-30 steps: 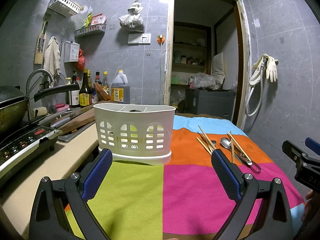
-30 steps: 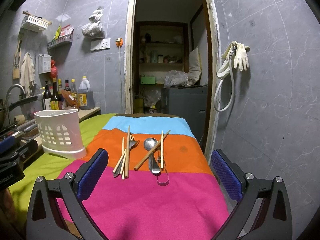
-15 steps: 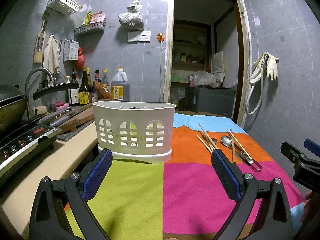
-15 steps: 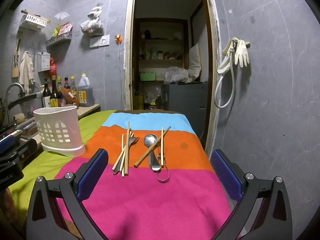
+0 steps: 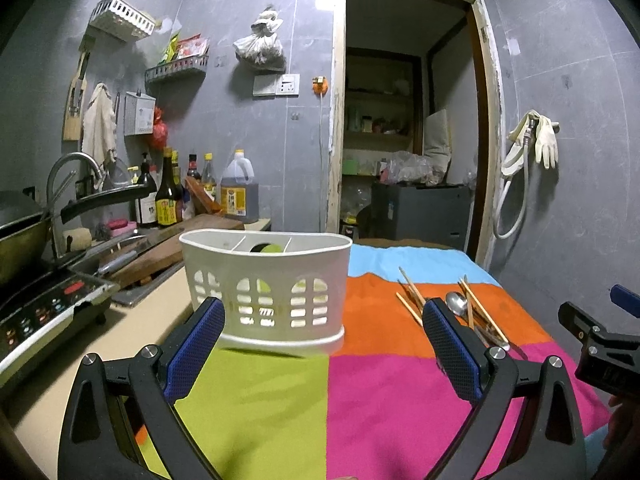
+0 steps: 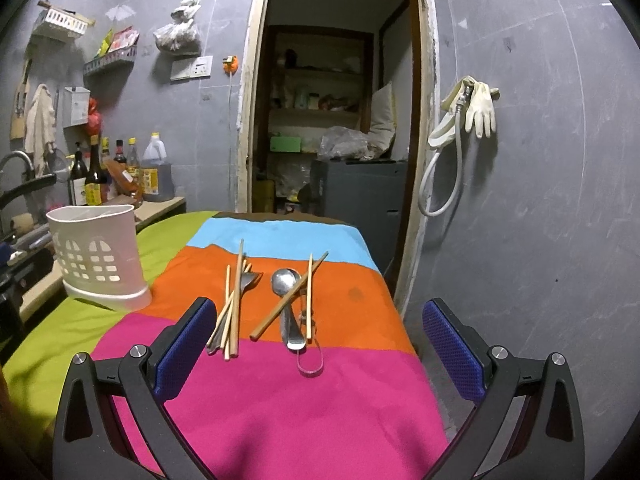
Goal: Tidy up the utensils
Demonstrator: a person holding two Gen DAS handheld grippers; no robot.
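Note:
A white slotted utensil caddy (image 5: 266, 290) (image 6: 98, 258) stands on the striped cloth, just ahead of my open left gripper (image 5: 324, 344), nothing between the fingers. On the orange stripe lie several wooden chopsticks (image 6: 234, 306) (image 5: 412, 296) over a fork (image 6: 249, 279), and a metal spoon (image 6: 290, 300) (image 5: 457, 303) crossed by two more chopsticks (image 6: 292, 294). A metal loop handle (image 6: 310, 360) rests on the pink stripe. My right gripper (image 6: 310, 354) hovers open in front of the utensils, empty. The right gripper's body (image 5: 600, 344) shows at the right edge of the left wrist view.
The cloth-covered table (image 6: 280, 400) ends at the right near a grey tiled wall. Left of it runs a counter with an induction cooker (image 5: 40, 312), wok, sink tap and bottles (image 5: 168, 196). An open doorway (image 6: 336, 120) lies behind the table.
Both grippers have edged forward and risen slightly; the caddy and utensils look a bit closer. Nothing was grasped or moved on the cloth.

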